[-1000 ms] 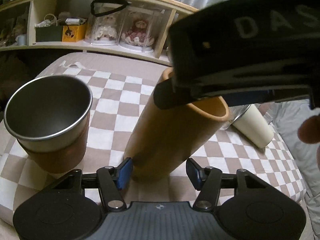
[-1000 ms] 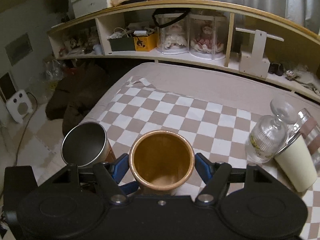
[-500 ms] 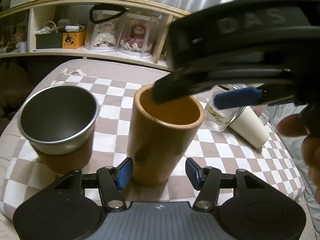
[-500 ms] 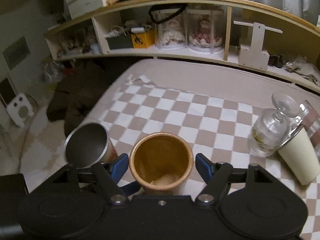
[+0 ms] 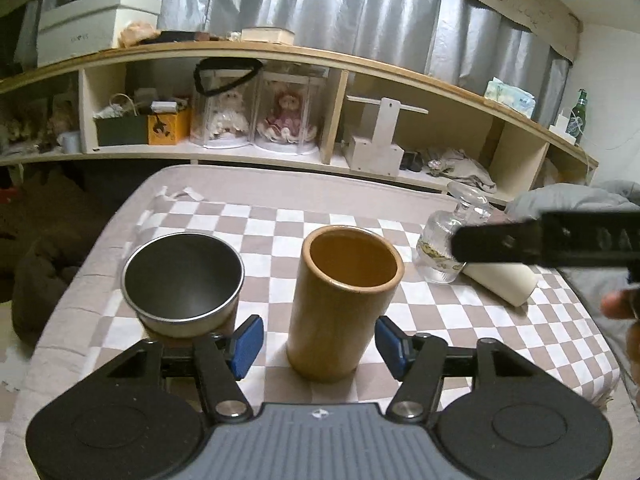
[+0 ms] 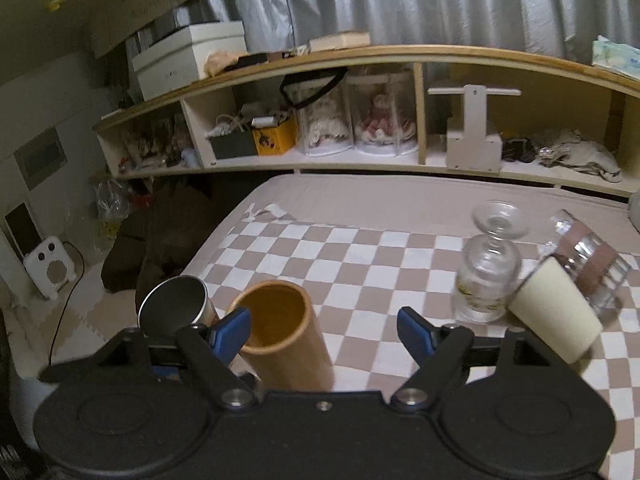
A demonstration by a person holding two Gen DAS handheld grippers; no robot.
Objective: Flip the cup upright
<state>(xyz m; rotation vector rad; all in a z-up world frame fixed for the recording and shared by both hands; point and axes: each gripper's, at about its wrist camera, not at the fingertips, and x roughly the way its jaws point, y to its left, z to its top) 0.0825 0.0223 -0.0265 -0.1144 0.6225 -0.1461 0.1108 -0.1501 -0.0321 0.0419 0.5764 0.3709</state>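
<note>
I see the checked cloth [image 5: 460,320] with the brown cup [image 5: 340,304] standing upright on it, mouth up, a steel cup [image 5: 182,280] just beside it. My left gripper [image 5: 318,344] sits spread wide around the brown cup's base (pads not touching). My right gripper [image 6: 324,330] is spread wide too, gripping nothing, with the cup by its left finger.

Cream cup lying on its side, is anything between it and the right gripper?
Partly: the glass bottle stands just left of the cream cup, on the side toward the open right gripper. Nothing lies in front of the cup.
</note>
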